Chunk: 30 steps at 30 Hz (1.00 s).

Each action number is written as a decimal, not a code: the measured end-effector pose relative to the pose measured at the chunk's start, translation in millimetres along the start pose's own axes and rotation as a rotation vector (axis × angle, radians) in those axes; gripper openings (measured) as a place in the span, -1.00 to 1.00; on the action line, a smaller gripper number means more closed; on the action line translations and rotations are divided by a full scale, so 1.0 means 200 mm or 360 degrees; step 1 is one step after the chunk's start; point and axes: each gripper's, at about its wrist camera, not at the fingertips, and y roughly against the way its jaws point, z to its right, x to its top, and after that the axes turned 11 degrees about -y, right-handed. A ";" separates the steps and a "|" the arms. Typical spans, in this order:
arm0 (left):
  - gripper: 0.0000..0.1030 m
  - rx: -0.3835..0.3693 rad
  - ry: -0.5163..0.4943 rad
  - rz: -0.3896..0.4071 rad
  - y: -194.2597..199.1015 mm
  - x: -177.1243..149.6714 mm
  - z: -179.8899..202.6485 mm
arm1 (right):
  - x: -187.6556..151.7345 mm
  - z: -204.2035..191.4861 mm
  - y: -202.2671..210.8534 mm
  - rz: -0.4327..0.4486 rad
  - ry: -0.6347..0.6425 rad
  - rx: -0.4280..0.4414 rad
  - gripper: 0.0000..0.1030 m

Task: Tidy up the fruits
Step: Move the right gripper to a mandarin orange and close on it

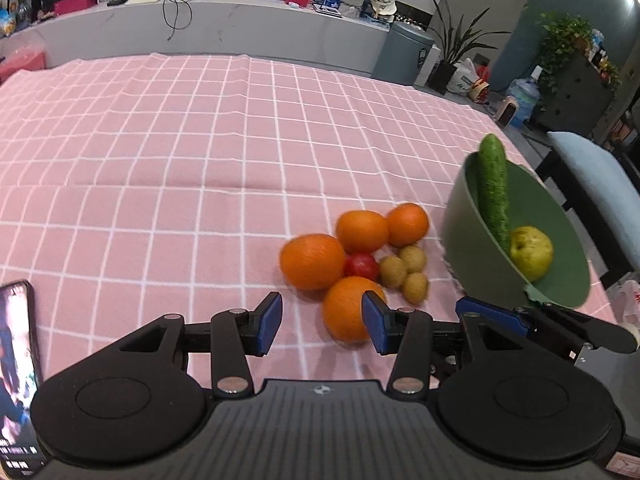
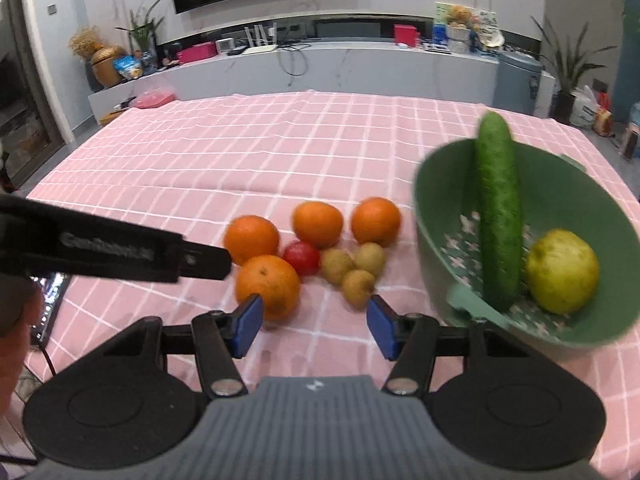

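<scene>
Several oranges (image 1: pixel 312 261) (image 2: pixel 251 239), a red tomato (image 1: pixel 361 265) (image 2: pixel 301 257) and three small tan fruits (image 1: pixel 404 270) (image 2: pixel 348 266) lie clustered on the pink checked cloth (image 1: pixel 160 160) (image 2: pixel 240 152). A green bowl (image 1: pixel 464 216) (image 2: pixel 560 196), tilted in the left wrist view, holds a cucumber (image 1: pixel 493 188) (image 2: pixel 498 216) and a yellow-green pear (image 1: pixel 531 252) (image 2: pixel 562 271). My left gripper (image 1: pixel 322 320) is open, its right finger beside the nearest orange (image 1: pixel 346 308). My right gripper (image 2: pixel 315 326) is open and empty just before the cluster; it shows in the left wrist view (image 1: pixel 496 314) under the bowl's near edge.
A phone (image 1: pixel 16 376) with a lit screen lies at the table's near left. A blue-cushioned chair (image 1: pixel 592 176) stands off the right edge. The left gripper's body (image 2: pixel 112 248) reaches in from the left in the right wrist view.
</scene>
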 end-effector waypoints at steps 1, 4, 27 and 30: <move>0.05 0.0016 -0.0012 -0.0001 -0.01 0.01 0.00 | 0.01 -0.01 -0.02 -0.0008 0.0010 0.0009 0.06; 0.05 0.0049 -0.0040 -0.0009 -0.03 0.03 -0.02 | 0.02 -0.06 -0.06 -0.0012 0.0031 0.0024 0.10; 0.05 0.0026 0.0037 -0.0010 -0.14 0.07 -0.11 | 0.03 -0.15 -0.24 -0.0078 0.0006 0.0094 -0.17; 0.05 0.0019 0.0034 0.0000 -0.15 0.08 -0.11 | 0.02 -0.14 -0.22 -0.0080 0.0003 0.0074 -0.18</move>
